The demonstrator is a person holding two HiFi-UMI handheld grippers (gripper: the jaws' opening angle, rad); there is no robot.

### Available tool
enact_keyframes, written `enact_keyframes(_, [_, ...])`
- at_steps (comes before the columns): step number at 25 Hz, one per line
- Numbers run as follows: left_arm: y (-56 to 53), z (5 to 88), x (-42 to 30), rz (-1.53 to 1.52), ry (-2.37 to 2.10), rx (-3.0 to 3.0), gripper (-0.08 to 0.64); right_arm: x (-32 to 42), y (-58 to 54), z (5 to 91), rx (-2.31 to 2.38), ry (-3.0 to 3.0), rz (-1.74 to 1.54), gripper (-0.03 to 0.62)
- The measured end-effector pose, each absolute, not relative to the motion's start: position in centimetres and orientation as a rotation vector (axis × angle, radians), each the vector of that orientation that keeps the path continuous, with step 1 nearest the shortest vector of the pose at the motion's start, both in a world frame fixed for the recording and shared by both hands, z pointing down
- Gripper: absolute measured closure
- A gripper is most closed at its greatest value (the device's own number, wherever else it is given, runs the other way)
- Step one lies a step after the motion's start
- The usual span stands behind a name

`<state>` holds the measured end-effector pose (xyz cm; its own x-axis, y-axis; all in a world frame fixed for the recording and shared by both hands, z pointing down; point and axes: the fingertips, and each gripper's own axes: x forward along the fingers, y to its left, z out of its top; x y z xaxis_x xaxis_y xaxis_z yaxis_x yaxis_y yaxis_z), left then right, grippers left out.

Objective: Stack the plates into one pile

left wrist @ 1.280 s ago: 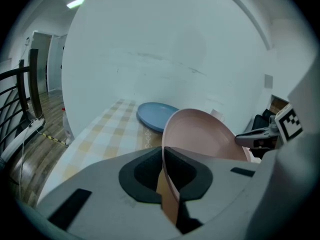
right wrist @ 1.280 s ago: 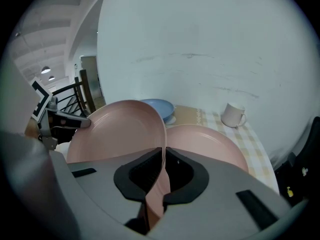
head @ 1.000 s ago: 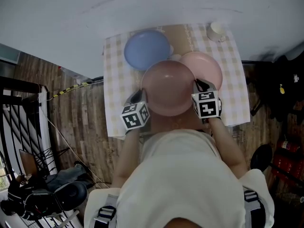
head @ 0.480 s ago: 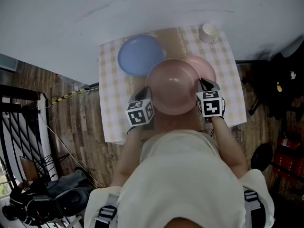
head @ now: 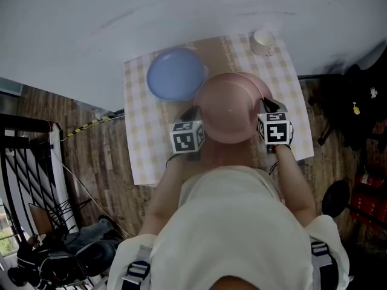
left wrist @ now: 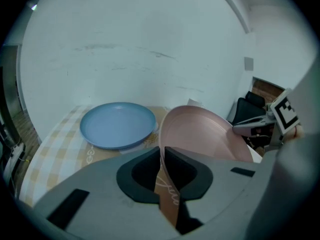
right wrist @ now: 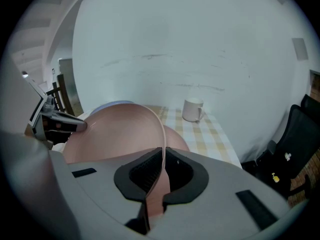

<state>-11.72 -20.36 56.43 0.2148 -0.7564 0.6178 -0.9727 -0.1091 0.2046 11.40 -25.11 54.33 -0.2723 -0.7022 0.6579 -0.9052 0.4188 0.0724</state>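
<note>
Downward angled, left tongs [head: 194,112], right tongs [head: 266,105], clamping pink plate [head: 227,106]

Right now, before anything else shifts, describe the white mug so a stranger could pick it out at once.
Find the checked tablecloth against the pale wall. Look to its far right corner, past the pink plate held up over the cloth. There stands the mug: white, upright, with a handle, the only thing on the cloth that is not a plate.
</note>
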Motion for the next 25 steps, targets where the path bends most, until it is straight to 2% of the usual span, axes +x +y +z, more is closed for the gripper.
enact_keyframes(25, [-25.0, 59.1, -6.5, 0.842, -1.490, 2.023, 0.528, 16.5, -27.3, 57.3, 1.427, -1.905, 0.482, 0.574])
